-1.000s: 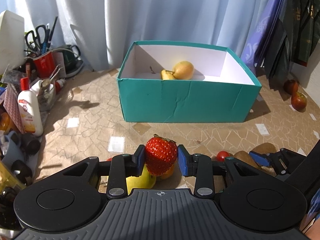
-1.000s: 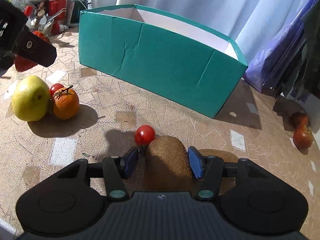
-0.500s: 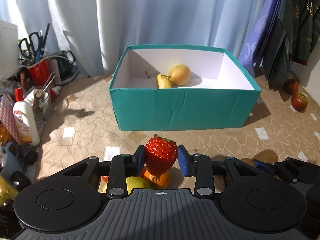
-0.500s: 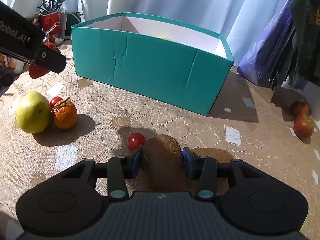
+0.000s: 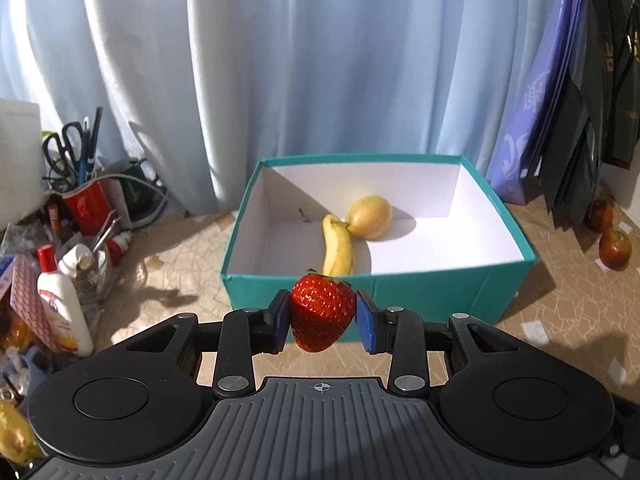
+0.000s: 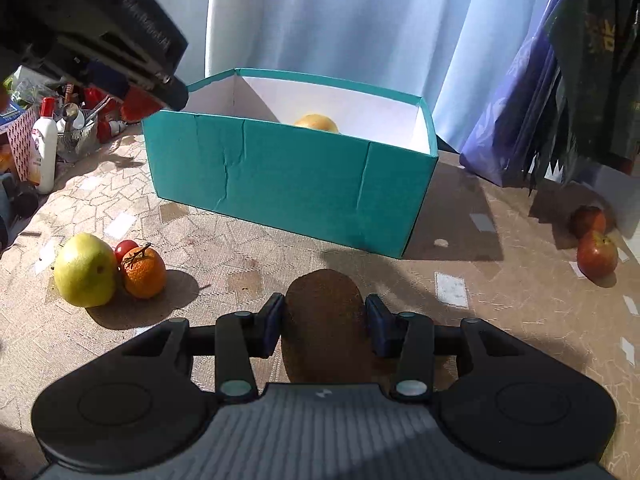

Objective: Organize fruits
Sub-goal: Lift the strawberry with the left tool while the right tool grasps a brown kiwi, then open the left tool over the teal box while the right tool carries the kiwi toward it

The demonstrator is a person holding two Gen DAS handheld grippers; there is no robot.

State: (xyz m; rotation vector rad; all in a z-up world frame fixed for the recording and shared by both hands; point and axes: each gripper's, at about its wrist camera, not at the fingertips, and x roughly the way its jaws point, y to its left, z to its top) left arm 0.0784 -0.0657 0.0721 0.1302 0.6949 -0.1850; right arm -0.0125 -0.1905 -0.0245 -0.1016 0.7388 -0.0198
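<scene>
My left gripper [image 5: 322, 322] is shut on a red strawberry [image 5: 322, 312] and holds it in the air, just short of the near wall of the teal box [image 5: 440, 292]. Inside the box lie a banana [image 5: 339, 246] and a round yellow fruit [image 5: 369, 222]. My right gripper [image 6: 324, 326] is shut on a brown kiwi [image 6: 325, 320], lifted above the table in front of the teal box [image 6: 288, 176]. A green pear [image 6: 85, 270], an orange [image 6: 143, 272] and a small tomato [image 6: 125, 249] sit on the table at the left.
Two red apples [image 6: 596, 254] lie at the right by hanging dark bags [image 6: 592, 60]. Clutter stands at the left: a white bottle [image 5: 64, 300], a red cup with scissors [image 5: 82, 200]. The left gripper's body [image 6: 92, 28] fills the right wrist view's upper left.
Both grippers have risen with their fruit. The left one has moved toward the box, so its inside shows. The kiwi has left the table and the small tomato beside it is out of sight.
</scene>
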